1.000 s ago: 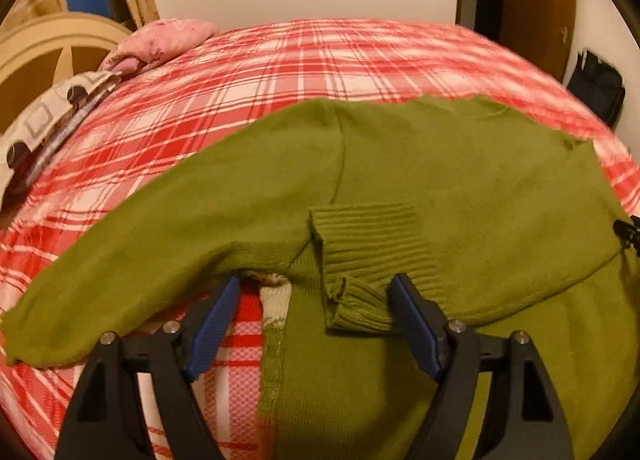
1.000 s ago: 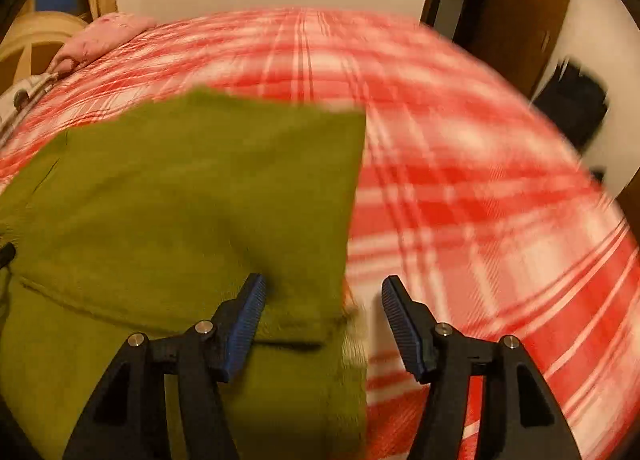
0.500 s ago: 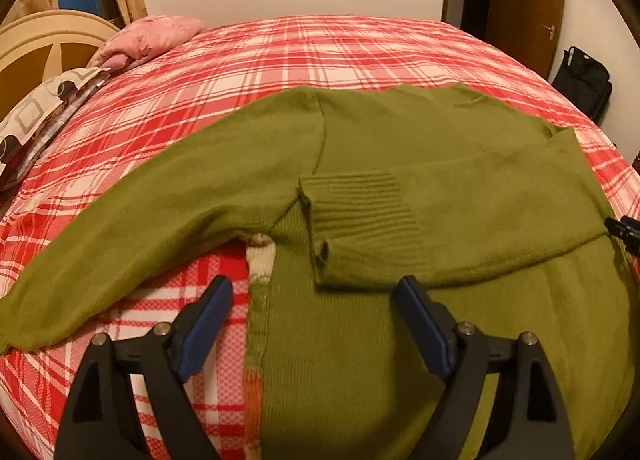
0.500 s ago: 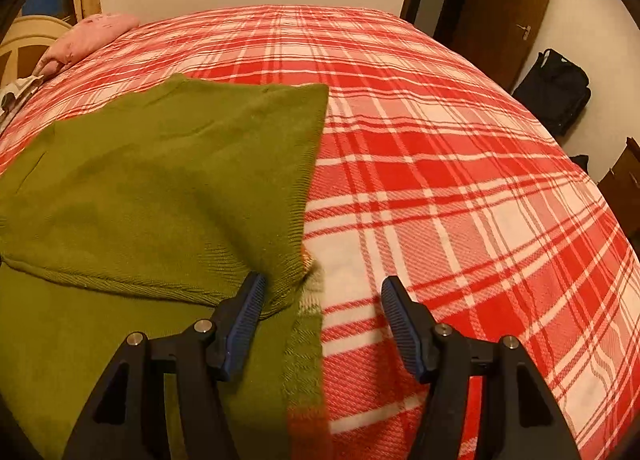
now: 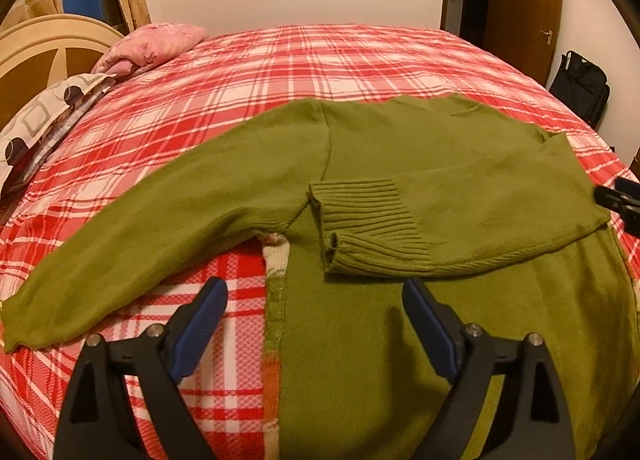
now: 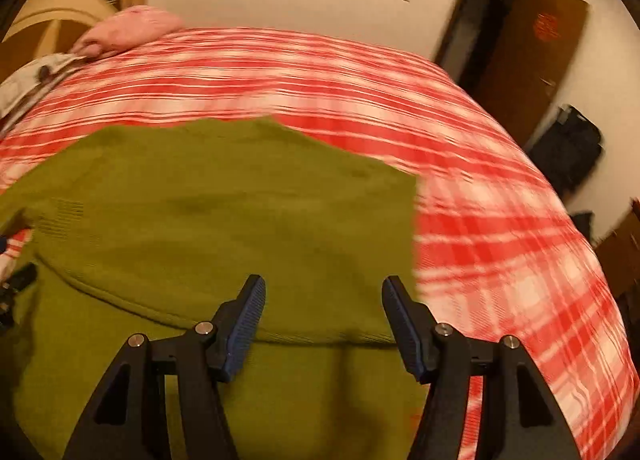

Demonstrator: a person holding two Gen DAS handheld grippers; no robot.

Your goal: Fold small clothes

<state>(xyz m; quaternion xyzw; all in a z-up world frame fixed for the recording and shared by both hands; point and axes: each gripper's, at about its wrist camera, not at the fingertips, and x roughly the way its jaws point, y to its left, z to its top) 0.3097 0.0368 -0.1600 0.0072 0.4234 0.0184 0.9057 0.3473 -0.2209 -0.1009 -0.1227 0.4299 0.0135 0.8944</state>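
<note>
Green sweater (image 5: 400, 188) on red plaid bed (image 5: 280, 60), brown door (image 5: 520, 8), both tongs (image 5: 314, 316) (image 6: 322, 312) agape, empty

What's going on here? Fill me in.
A person with a gripper in each hand is folding a green sweater on a red plaid bed. One sleeve already lies folded across the body, its ribbed cuff in the middle; the other sleeve still lies stretched out. The left gripper, whose jaws have just been opening, and the right gripper are open, holding nothing.

Green sweater (image 5: 400, 164) lies on the plaid bed (image 5: 280, 60), one sleeve folded across; left gripper (image 5: 316, 316) hovers, jaws just opening, empty.
</note>
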